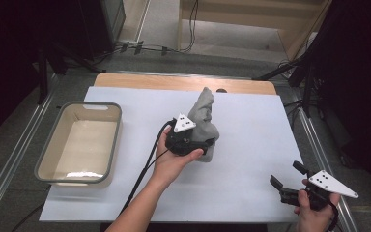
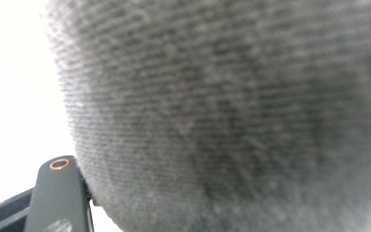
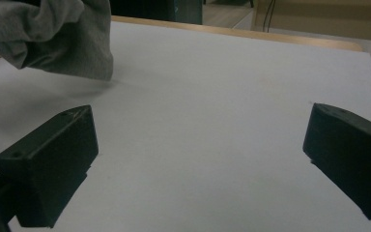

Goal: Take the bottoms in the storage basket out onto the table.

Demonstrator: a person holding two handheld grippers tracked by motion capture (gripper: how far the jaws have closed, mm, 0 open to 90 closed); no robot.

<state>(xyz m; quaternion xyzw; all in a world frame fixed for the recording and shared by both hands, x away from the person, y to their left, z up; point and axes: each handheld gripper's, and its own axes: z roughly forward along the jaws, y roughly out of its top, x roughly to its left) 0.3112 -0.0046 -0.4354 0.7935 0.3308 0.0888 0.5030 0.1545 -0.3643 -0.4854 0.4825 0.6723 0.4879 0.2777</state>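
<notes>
Sock (image 1: 204,121) is what I've got going on right now, a grey knit one, bunched up and standing tall in the middle of the white sheet (image 1: 251,145). My left gripper (image 1: 200,145) is right up against its lower part, and in the left gripper view the ribbed fabric (image 2: 232,111) sits so close in front of my jaws that it blurs. One black jaw pokes up at the lower left there, touching the cloth edge. Honestly can't tell if the pads are pressing on the sock or just sitting around it, since the fabric hides the gap.

My right gripper (image 1: 285,180) is well apart from all that, down near the sheet's right corner, closest to me. Its jaws stand wide, nothing between them but bare white sheet. From the right gripper view the sock (image 3: 58,41) hangs off ahead and to the left of my left-hand jaw, its lower edge just over the sheet with a soft shadow under it.

Off beyond my left gripper's far side sits a grey-rimmed tub (image 1: 55,145), half on the sheet.
</notes>
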